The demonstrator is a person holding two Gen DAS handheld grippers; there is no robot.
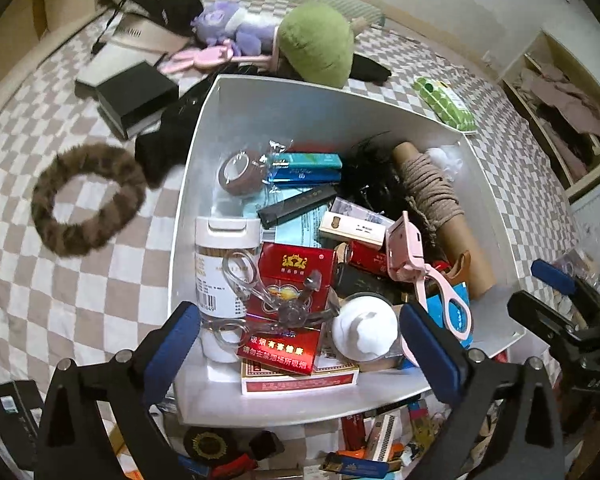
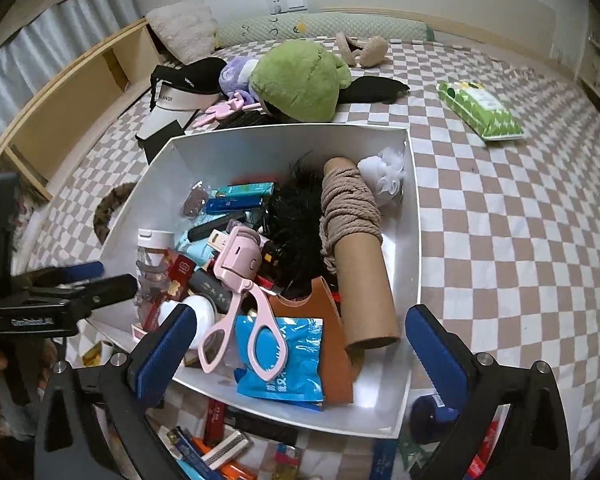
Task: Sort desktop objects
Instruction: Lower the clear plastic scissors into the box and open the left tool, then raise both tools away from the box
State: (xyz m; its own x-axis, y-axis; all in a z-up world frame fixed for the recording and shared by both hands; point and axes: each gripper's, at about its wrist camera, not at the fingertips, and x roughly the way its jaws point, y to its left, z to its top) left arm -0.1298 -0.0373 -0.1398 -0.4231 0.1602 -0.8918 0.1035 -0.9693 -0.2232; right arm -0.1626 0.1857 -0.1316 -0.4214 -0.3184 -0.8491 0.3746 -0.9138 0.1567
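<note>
Both jaws wide, empty, above bin (image 1: 300, 104).

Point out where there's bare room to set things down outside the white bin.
Open checkered cover lies right of the white bin, between it and the green wipes pack. Another patch sits left of the bin, around the brown fur ring. Behind the bin, the green plush and visor crowd it; the near edge is littered.
</note>
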